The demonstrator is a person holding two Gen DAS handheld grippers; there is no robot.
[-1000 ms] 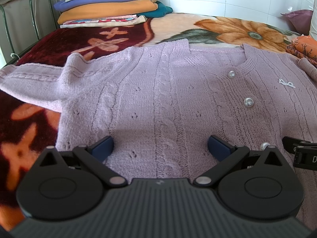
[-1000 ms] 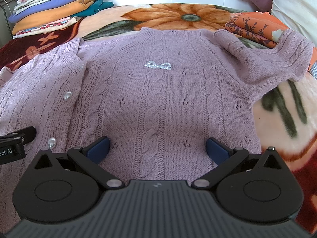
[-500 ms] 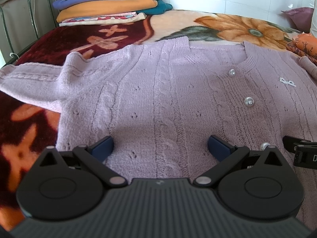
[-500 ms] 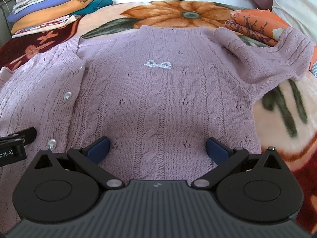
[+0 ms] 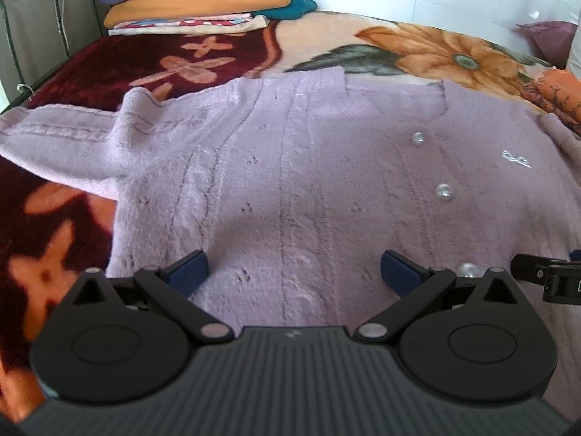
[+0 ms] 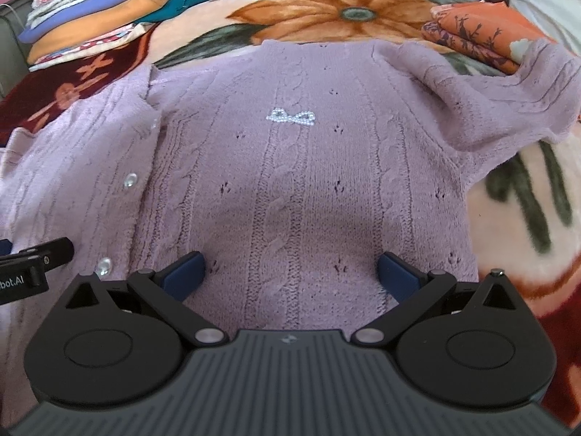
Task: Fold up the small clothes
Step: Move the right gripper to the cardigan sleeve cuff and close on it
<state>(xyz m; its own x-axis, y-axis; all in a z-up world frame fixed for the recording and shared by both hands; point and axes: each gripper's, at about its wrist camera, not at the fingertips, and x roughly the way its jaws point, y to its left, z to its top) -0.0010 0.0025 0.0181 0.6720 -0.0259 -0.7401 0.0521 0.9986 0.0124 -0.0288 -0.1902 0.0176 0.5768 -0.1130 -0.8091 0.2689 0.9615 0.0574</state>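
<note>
The lilac cardigan (image 5: 290, 181) lies spread flat and buttoned on the flowered blanket (image 5: 218, 54), no fold yet made; both sleeves and the body remain. Its long axis runs from hem at 6 o'clock to neckline at 12. The left gripper (image 5: 292, 270) and right gripper (image 6: 290, 272) hover over the hem, jaws wide, holding nothing.

Both wrist views sit low and close, facing forward, sharing the cardigan (image 5: 308, 189) buttons and folded stack (image 6: 101, 11)
</note>
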